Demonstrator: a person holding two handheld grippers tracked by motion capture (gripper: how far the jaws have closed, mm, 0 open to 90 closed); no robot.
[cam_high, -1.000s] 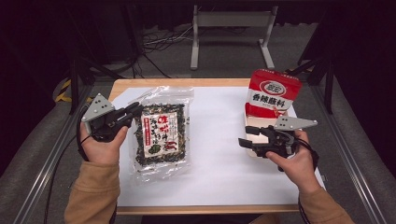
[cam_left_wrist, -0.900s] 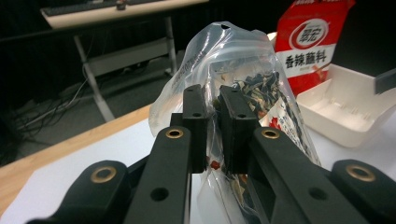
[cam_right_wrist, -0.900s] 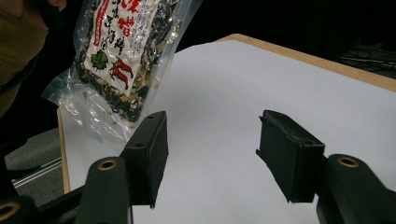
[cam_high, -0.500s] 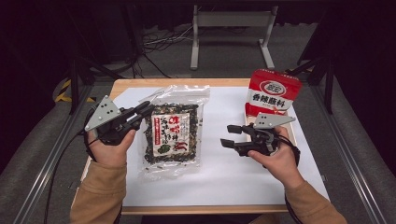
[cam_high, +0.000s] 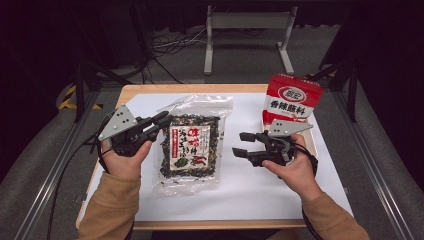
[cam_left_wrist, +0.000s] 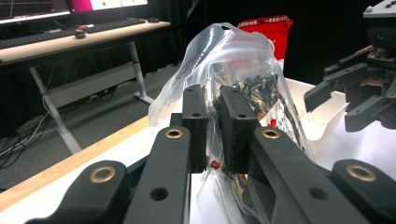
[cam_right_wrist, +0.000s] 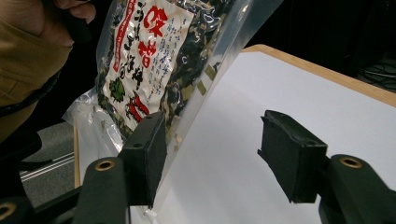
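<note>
The left gripper (cam_high: 159, 121) has its fingers (cam_left_wrist: 236, 126) clamped on the left edge of a clear plastic bag of dark dried seaweed with a red-and-white label (cam_high: 192, 145), over the white-covered tabletop (cam_high: 250, 195). The right gripper (cam_high: 243, 146), fingers wide and holding nothing, sits just right of the bag, with a red upright packet (cam_high: 292, 100) behind it.

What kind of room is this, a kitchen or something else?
Probably a lab or recording workspace, not a kitchen: a bare paper-covered table, dark curtained surroundings, loose floor cables, and a desk with monitors and a keyboard off to one side.
</note>
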